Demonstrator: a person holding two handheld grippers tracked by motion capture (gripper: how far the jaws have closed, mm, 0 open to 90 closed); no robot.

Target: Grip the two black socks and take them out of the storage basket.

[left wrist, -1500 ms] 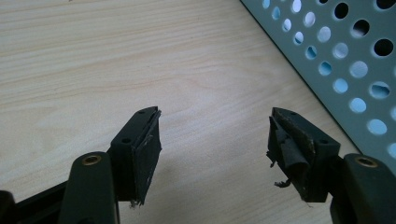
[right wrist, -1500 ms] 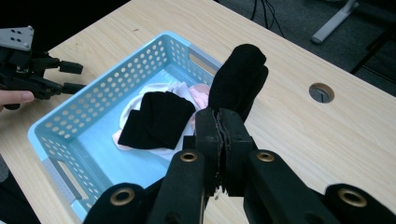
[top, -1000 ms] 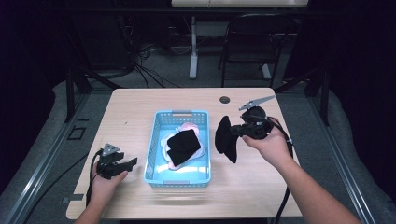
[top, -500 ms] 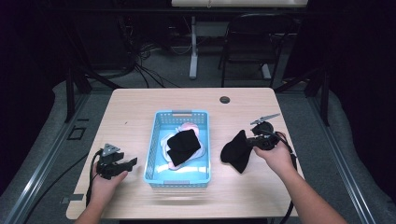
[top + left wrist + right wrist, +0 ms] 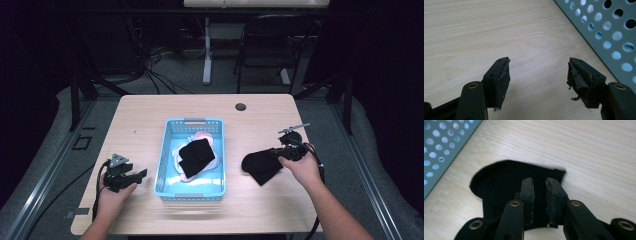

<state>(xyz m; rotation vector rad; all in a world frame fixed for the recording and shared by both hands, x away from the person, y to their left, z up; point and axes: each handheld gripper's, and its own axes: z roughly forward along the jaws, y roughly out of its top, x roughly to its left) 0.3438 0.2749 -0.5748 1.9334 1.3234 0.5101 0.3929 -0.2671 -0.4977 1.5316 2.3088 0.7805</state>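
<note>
The left gripper (image 5: 131,176) rests on the table (image 5: 150,115) with its jaws spread wide and nothing between them; bare wood lies ahead of its pads (image 5: 503,82). Just to its right stands the blue basket (image 5: 170,131), its perforated wall close beside the right jaw in the left gripper view, with dark folded cloth and a pale pink piece inside.

Farther right, the black cloth (image 5: 261,167) lies slack on the wood directly under and ahead of the right gripper (image 5: 278,153). That gripper's jaws have just been opening: they stand a narrow gap apart above the fabric, and in the right gripper view (image 5: 539,195) the pads do not press on it, so the piece looks released.

The cloth looks light, soft and limp, likely to sag and unfold once lifted. A pinch on the near hem or on a folded, doubled edge just beyond the fingertips should hold best; a flat single layer may slip away.
</note>
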